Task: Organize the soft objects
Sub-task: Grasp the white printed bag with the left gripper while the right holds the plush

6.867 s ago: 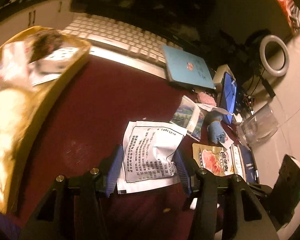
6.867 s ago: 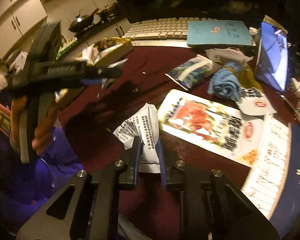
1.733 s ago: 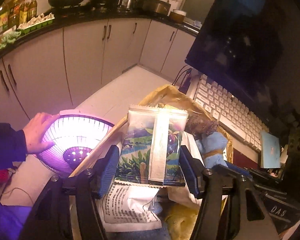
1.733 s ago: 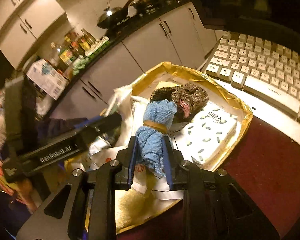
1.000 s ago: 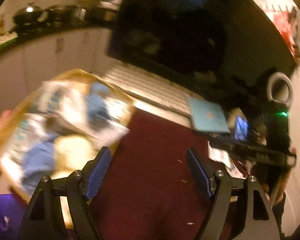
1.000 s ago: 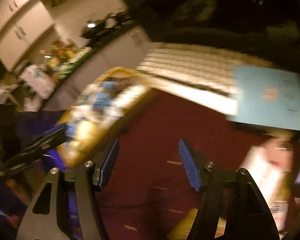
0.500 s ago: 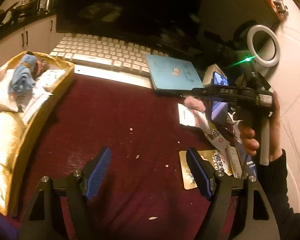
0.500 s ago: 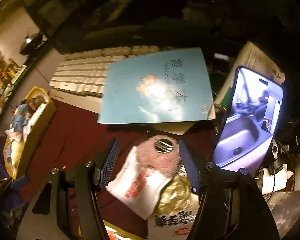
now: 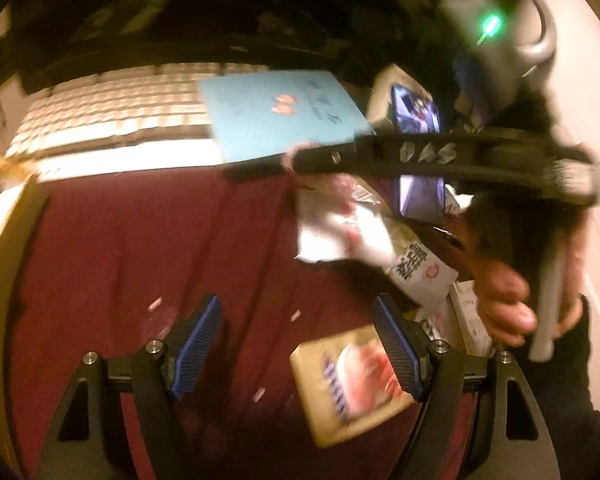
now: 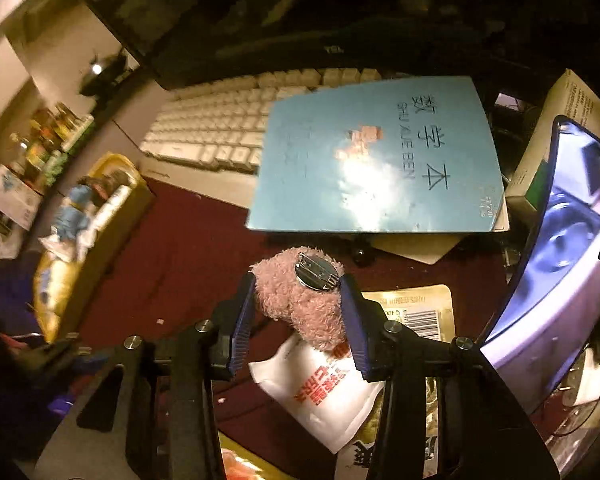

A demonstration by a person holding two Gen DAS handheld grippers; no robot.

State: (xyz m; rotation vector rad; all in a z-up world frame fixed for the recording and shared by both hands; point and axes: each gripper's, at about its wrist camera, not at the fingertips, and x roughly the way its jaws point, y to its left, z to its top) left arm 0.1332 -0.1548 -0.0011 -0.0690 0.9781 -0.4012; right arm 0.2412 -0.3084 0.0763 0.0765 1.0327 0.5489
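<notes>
A pink plush toy [image 10: 300, 308] with a round metal pin on its back lies on a white red-printed packet [image 10: 324, 392]. My right gripper [image 10: 297, 282] straddles the plush with its jaws closing, and both blue pads touch its sides. In the blurred left wrist view my left gripper [image 9: 296, 304] hangs open over the maroon table [image 9: 140, 240], nothing between its fingers. A yellow meat packet [image 9: 352, 376] lies by its right finger. The right gripper [image 9: 300, 160], held by a hand [image 9: 500, 296], reaches across above the white packet [image 9: 340, 232]. The yellow basket [image 10: 112, 208] holds a blue cloth and packets at far left.
A blue notebook [image 10: 372, 160] overlaps a white keyboard [image 10: 220, 132] behind the plush. A lit phone [image 10: 560, 260] stands at the right, a box behind it. A gold packet [image 10: 420, 304] lies under the white one. A ring light [image 9: 532, 12] is at the upper right.
My right gripper's jaws have narrowed onto the pink plush. My left gripper has swung right and lower, so the yellow meat packet now sits close to its right finger.
</notes>
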